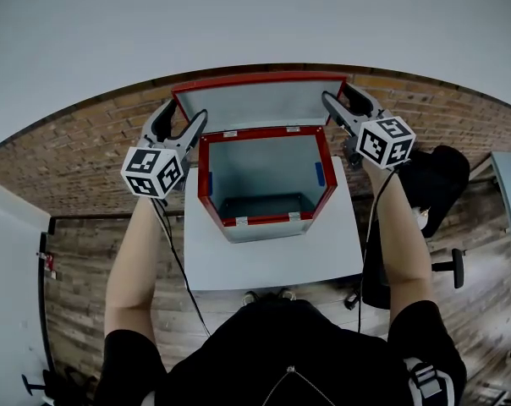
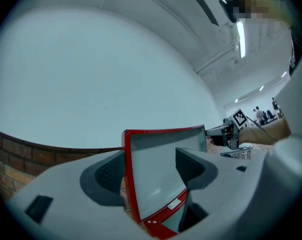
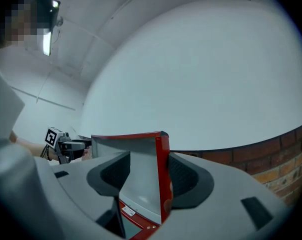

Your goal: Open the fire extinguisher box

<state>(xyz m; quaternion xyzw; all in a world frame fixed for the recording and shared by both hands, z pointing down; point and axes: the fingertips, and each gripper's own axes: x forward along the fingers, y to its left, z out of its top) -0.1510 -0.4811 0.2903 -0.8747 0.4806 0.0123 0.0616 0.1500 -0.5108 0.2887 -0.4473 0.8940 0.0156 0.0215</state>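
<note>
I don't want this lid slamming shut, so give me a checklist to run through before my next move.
1. Lid fully raised: ok, it stands upright behind the box.
2. Left gripper on the lid's edge: ok, the edge is between its jaws.
3. Right gripper on the other edge: ok, same there.
4. Pads pressing the lid: cannot tell, either side.
5. Lid will hold up unaided: cannot tell.
6. Box fully on the table: ok.

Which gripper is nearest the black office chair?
The right gripper, straddling the right edge of the open red metal lid beside that chair; the left gripper is opposite.
</note>
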